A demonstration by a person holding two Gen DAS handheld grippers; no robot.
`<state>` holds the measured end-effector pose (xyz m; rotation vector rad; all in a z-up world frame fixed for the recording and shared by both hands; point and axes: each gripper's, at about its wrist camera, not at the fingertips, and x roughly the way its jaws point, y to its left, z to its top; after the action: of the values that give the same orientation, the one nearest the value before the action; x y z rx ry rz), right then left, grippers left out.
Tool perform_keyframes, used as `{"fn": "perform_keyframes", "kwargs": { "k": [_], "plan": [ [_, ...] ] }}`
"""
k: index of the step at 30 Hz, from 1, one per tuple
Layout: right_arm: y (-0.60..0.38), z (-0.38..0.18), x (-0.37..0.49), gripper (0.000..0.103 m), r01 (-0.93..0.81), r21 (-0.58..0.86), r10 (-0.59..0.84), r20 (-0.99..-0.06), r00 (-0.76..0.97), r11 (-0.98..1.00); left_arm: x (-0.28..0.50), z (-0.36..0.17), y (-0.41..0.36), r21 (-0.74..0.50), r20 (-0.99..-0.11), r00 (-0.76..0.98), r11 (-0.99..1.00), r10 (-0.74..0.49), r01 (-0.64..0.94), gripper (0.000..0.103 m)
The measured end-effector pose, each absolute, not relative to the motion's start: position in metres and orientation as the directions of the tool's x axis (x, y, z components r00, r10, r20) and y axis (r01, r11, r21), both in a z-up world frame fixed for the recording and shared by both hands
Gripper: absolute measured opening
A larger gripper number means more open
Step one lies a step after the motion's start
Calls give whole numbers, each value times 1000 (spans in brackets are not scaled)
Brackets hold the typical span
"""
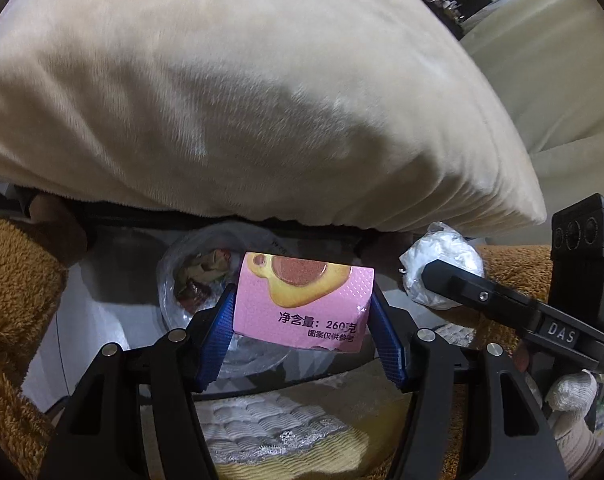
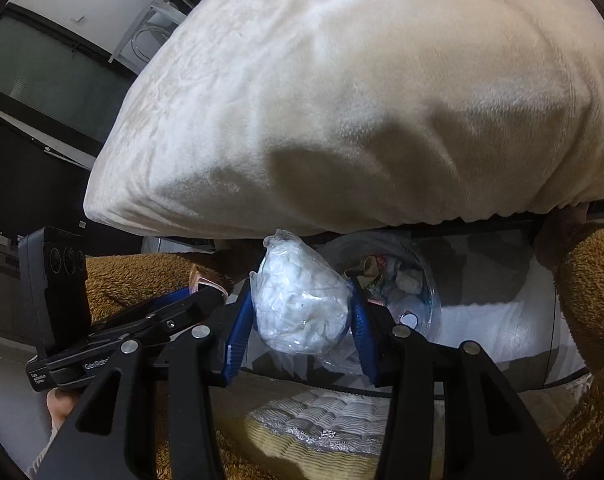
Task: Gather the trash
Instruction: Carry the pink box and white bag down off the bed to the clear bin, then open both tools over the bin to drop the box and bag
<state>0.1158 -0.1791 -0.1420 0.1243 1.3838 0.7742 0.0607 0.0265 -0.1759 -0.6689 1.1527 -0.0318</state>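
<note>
Under the big cream pillow, both grippers hang over a clear-bagged trash bin that already holds scraps. The left gripper is clamped on a pink snack box — its blue pads press both sides. The right gripper grips a clear plastic bag of white tissue just beside it. This looks like the drop-off step: both pieces carried to the bin, neither let go yet. Next, I'd say, each load needs to sit squarely over the bin's mouth before the jaws part — the box is wide and could catch the rim.
</note>
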Motion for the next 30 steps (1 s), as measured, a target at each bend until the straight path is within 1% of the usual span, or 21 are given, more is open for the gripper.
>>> {"fn": "perform_keyframes", "kwargs": {
  "k": [4, 10, 16, 24, 26, 28, 30],
  "plan": [
    [-174, -167, 122, 46, -355, 514, 519, -850, -89, 781, 66, -201, 32, -506, -853, 356, 776, -383, -378, 61],
    [-167, -194, 131, 46, -280, 485, 461, -874, -151, 828, 70, -217, 35, -495, -867, 299, 759, -399, -423, 61],
    [-160, -205, 133, 46, -247, 451, 415, -891, -186, 857, 80, -236, 39, -497, -867, 236, 726, -439, -476, 61],
    [-165, -212, 136, 48, -209, 441, 402, -893, -204, 873, 81, -243, 39, -484, -870, 189, 717, -455, -502, 62],
    [-167, -212, 137, 49, -202, 443, 406, -892, -198, 874, 81, -247, 37, -473, -876, 183, 722, -446, -505, 66],
    [-168, -211, 139, 52, -195, 446, 411, -890, -197, 873, 81, -248, 38, -489, -865, 177, 710, -469, -507, 78],
    [-168, -211, 139, 56, -195, 447, 413, -890, -192, 873, 82, -247, 37, -476, -874, 175, 722, -454, -502, 78]
  ]
}}
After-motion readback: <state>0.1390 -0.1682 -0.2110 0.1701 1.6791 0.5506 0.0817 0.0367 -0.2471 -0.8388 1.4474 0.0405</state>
